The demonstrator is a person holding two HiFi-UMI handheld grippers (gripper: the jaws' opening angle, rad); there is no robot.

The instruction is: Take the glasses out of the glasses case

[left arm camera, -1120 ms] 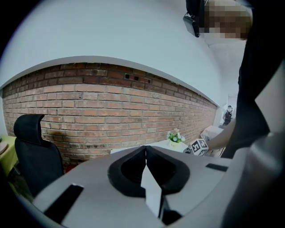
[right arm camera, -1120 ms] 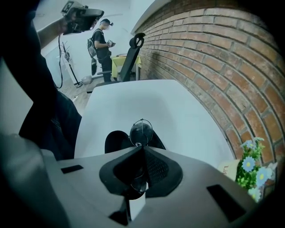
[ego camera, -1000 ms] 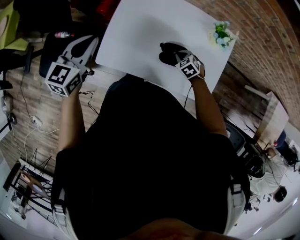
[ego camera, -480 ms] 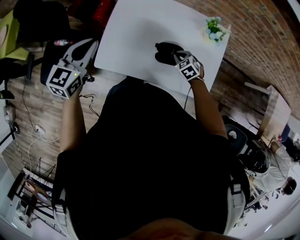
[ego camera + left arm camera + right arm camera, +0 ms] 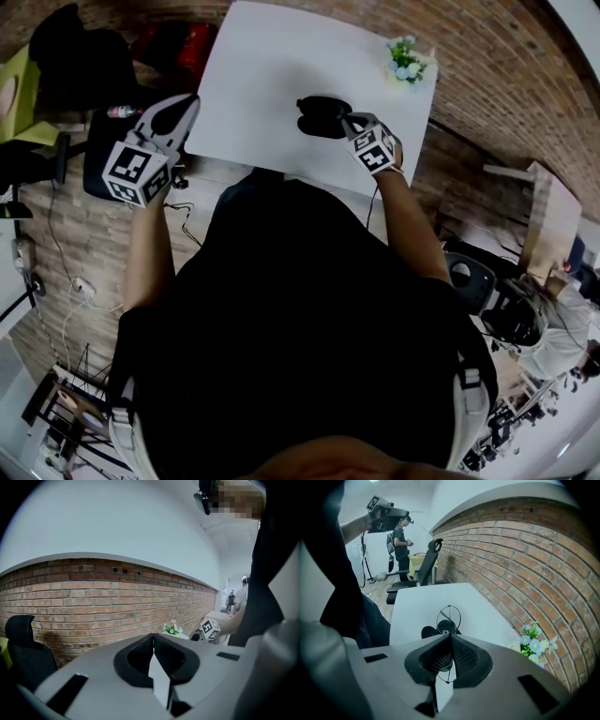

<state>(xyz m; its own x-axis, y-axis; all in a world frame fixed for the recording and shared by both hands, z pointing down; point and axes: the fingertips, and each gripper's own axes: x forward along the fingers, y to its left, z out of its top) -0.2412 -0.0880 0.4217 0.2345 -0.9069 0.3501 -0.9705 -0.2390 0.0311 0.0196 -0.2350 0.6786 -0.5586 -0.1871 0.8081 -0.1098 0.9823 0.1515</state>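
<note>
A black glasses case [image 5: 322, 112] lies on the white table [image 5: 267, 66], right of its middle. My right gripper [image 5: 345, 120] is at the case's near side. In the right gripper view that gripper [image 5: 450, 637] is shut on thin wire-rimmed glasses [image 5: 449, 616]: one round lens stands above the jaws, and the case [image 5: 429, 632] shows dark just beyond. My left gripper [image 5: 178, 103] hangs off the table's left edge, away from the case. The left gripper [image 5: 153, 637] is shut on nothing and points at the brick wall.
A small pot of flowers [image 5: 406, 58] stands at the table's far right corner, also seen as flowers [image 5: 533, 644]. A black office chair [image 5: 66, 56] and a red object [image 5: 178, 42] sit left of the table. A person [image 5: 400, 538] stands far behind.
The head view has swung a little, so the table sits further left. My right gripper stays at the case. The left gripper has drifted slightly toward the table's edge.
</note>
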